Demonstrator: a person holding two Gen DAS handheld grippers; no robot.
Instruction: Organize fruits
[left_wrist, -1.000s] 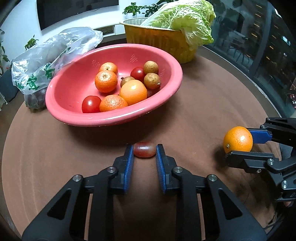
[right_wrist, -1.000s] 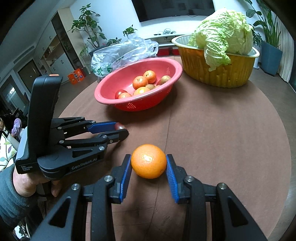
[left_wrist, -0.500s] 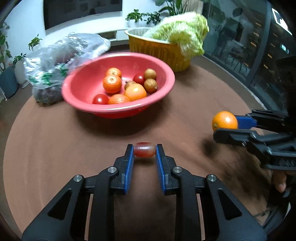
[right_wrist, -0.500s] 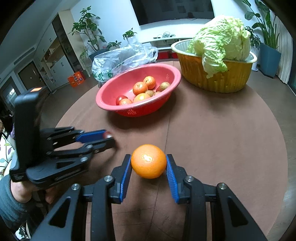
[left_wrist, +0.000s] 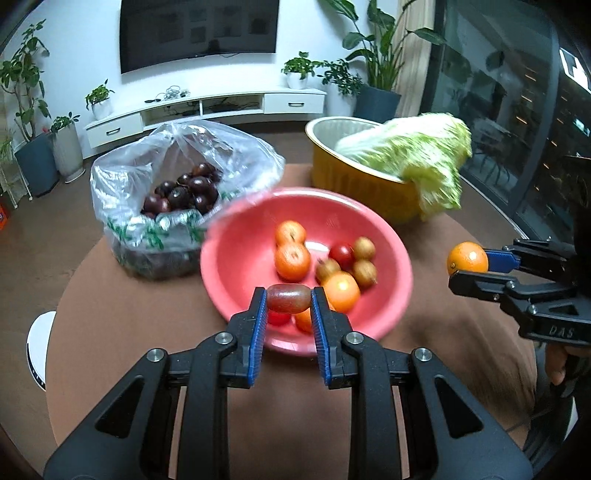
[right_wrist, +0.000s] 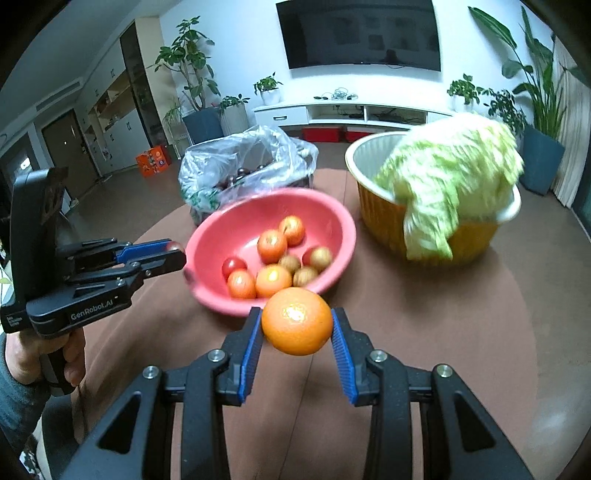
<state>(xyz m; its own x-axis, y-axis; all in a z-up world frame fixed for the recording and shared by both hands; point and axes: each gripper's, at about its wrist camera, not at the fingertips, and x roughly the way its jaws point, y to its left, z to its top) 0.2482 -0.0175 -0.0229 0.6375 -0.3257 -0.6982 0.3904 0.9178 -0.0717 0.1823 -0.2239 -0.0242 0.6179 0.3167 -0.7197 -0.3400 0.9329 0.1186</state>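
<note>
Round brown worktop (left_wrist: 147, 332), pink plastic colander bowl (left_wrist: 236, 236) of mixed small fruit at centre, left gripper (left_wrist: 288, 300) clamped on oblong dark-red tomato (left_wrist: 288, 297) above bowl's near rim, right gripper (right_wrist: 296, 322) clamped on round orange (right_wrist: 296, 321) near bowl's near edge, both lifted off worktop.

Both grippers lifted off the table: left gripper (left_wrist: 288, 300) with grape tomato (left_wrist: 288, 297) and right gripper (right_wrist: 296, 325) with orange (right_wrist: 296, 321) now over the pink bowl's (left_wrist: 229, 258) near rim.

A: What's between the left gripper's (left_wrist: 288, 299) pads?
B: A red grape (left_wrist: 288, 297), pinched, over the pink bowl's (left_wrist: 236, 243) near rim.
A: And right of it?
B: The right gripper (left_wrist: 466, 266) clamps an orange (left_wrist: 467, 257).
</note>
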